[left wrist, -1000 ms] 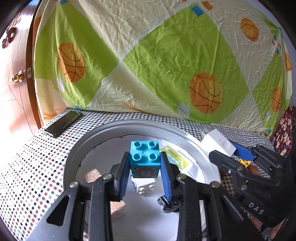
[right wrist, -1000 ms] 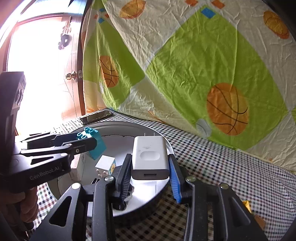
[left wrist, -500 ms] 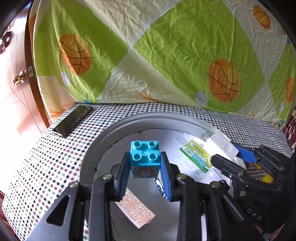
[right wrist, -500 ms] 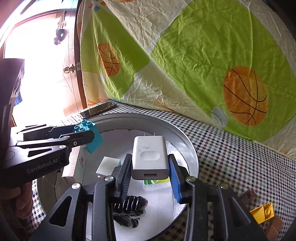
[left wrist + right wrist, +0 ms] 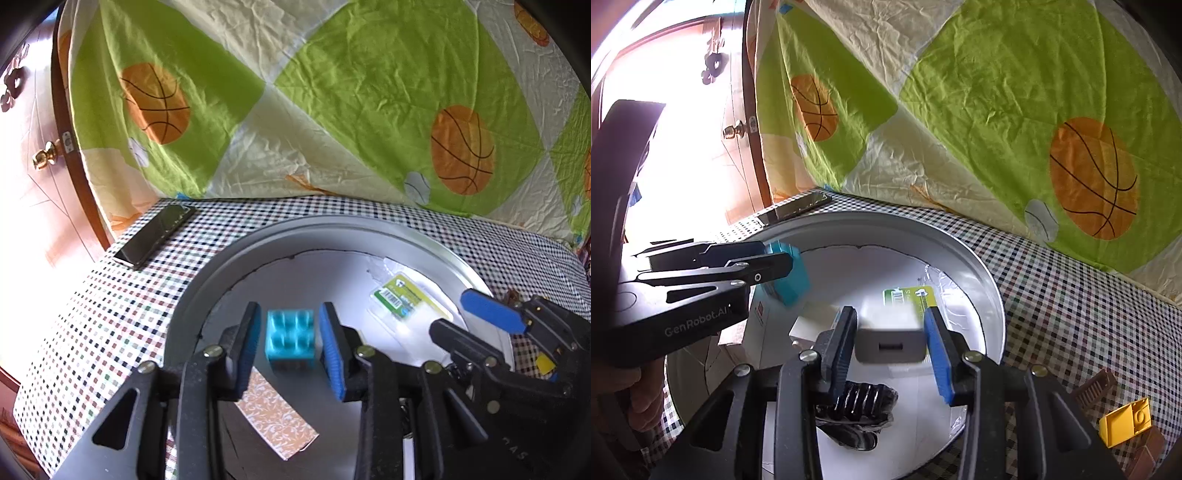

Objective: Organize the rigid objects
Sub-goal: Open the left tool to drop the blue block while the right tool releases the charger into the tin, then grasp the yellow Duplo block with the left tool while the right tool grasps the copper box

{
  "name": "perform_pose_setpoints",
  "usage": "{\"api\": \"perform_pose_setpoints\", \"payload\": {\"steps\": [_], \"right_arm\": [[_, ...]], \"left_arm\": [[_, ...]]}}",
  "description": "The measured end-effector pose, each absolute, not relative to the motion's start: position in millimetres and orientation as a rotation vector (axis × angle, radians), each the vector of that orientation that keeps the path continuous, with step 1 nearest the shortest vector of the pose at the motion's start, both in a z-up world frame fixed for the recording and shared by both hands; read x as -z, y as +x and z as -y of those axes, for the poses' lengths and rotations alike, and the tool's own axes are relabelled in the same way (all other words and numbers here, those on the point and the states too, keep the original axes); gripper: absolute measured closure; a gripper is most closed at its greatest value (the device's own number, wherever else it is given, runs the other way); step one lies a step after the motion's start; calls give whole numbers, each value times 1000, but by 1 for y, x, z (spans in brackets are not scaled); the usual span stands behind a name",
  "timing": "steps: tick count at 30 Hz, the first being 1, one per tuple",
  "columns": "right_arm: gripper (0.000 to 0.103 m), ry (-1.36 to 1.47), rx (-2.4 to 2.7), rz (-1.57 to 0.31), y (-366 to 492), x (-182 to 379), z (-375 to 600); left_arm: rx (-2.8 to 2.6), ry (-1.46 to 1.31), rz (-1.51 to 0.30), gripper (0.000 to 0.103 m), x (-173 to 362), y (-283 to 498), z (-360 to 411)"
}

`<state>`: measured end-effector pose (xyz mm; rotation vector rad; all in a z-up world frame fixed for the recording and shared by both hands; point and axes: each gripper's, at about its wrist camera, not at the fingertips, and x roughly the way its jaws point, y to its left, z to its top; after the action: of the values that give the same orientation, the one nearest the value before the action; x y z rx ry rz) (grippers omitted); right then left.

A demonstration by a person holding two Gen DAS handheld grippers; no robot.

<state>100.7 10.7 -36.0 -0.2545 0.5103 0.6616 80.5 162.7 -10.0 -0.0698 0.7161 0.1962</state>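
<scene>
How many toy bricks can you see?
2 for certain: blue brick over the metal tray, yellow brick on the checked cloth. Brown pieces beside it may be more.

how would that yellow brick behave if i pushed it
The yellow brick is likely stiff and light, since it looks like moulded plastic. Its flat, boxy faces suggest it would slide on the cloth rather than roll. The brown block beside it might stop it.

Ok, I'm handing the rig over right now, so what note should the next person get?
Left gripper: fingers have just been opening, blue brick loose between them, above the round pan.
Right gripper: shut on the white charger, also above the pan.
Done: several items lie in the pan.
Left: drop the charger; yellow brick and brown pieces wait on the checked cloth.
</scene>
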Motion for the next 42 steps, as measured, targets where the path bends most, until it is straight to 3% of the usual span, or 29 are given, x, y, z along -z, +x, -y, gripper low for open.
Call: {"api": "perform_pose_setpoints", "payload": {"steps": [2, 7, 11, 17, 22, 30, 42], "right_arm": [[59, -242, -659, -502, 100, 34, -7], [59, -230, -617, -486, 98, 26, 5], [58, -194, -577, -467, 91, 14, 32], [44, -140, -448, -465, 85, 9, 98], [44, -30, -295, -499, 93, 15, 171], [43, 83, -91, -571, 104, 42, 257], [42, 142, -39, -589, 104, 45, 274]], "left_arm": [[-211, -73, -704, 43, 8, 78, -163], [-210, -89, -667, 40, 1, 69, -157], [-198, -99, -596, 31, -9, 57, -142], [-100, -108, -537, 29, -21, 47, -100], [30, -83, -554, 21, -17, 50, -42], [220, 34, -632, 21, 10, 62, 54], [337, 111, -753, 21, 48, 79, 115]]}}
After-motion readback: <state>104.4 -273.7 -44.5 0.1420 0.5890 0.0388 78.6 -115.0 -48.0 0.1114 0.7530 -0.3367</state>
